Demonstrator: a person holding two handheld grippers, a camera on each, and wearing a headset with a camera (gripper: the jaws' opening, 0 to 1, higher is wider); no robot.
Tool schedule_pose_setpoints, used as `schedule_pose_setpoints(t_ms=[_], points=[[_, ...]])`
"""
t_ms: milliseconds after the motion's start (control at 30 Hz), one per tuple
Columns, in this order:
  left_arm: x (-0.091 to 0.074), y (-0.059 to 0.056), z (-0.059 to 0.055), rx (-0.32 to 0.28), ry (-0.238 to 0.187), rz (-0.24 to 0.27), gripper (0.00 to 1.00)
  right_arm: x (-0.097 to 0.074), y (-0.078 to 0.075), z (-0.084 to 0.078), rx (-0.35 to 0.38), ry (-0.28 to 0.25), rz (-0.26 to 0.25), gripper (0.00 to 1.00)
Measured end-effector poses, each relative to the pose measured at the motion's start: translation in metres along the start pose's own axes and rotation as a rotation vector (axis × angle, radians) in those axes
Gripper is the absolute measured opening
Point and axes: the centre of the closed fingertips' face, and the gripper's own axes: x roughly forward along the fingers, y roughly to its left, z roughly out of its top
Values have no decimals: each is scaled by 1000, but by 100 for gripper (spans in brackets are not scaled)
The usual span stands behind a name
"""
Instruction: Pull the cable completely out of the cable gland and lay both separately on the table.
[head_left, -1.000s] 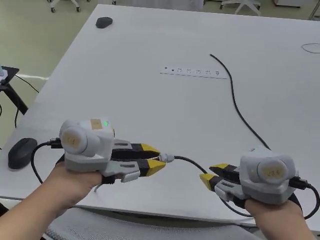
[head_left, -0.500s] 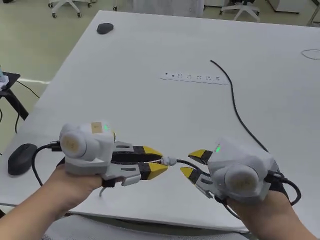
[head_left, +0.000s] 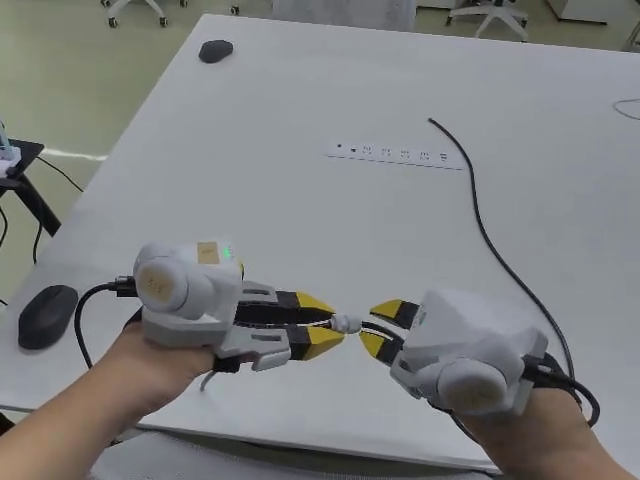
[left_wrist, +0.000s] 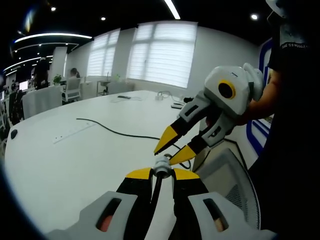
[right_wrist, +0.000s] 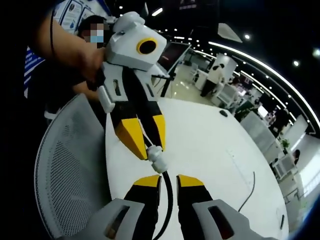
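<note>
The small grey cable gland (head_left: 347, 324) hangs above the table's near edge, and my left gripper (head_left: 333, 325) is shut on it, so it juts from the tips. A thin black cable (right_wrist: 168, 195) leaves the gland and runs back between the jaws of my right gripper (head_left: 372, 328), which is open around it close to the gland. In the left gripper view the gland (left_wrist: 161, 167) sits at the tips of my left gripper (left_wrist: 162, 174), with the right gripper (left_wrist: 165, 156) facing it. In the right gripper view the gland (right_wrist: 156, 159) hangs off the left gripper (right_wrist: 152, 151), just ahead of the right gripper (right_wrist: 170, 181).
A white power strip (head_left: 395, 155) lies mid-table, and a long black cable (head_left: 490, 240) trails from it toward the right gripper. One dark mouse (head_left: 215, 50) sits at the far corner, another (head_left: 45, 315) at the near left edge. A mesh chair (right_wrist: 70, 170) stands below the table edge.
My right gripper has moved left and rolled over, closing in on the gland until its open jaws straddle the cable. The left gripper has stayed shut on the gland.
</note>
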Motion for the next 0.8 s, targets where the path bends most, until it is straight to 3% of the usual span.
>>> schedule_pose_setpoints(t_ms=[200, 333, 533, 733, 800], points=[[4, 4, 1, 20, 3, -8, 15, 4, -4, -2, 13, 5, -6, 2], [6, 7, 3, 25, 2, -12, 15, 5, -9, -4, 60, -2, -18, 1], [9, 11, 3, 29, 6, -17, 15, 8, -14, -10, 141, -9, -34, 1], [7, 16, 3, 23, 4, -12, 15, 9, -22, -23, 301, -36, -41, 1], [7, 18, 2, 19, 4, -11, 15, 10, -24, -29, 317, -34, -45, 1]])
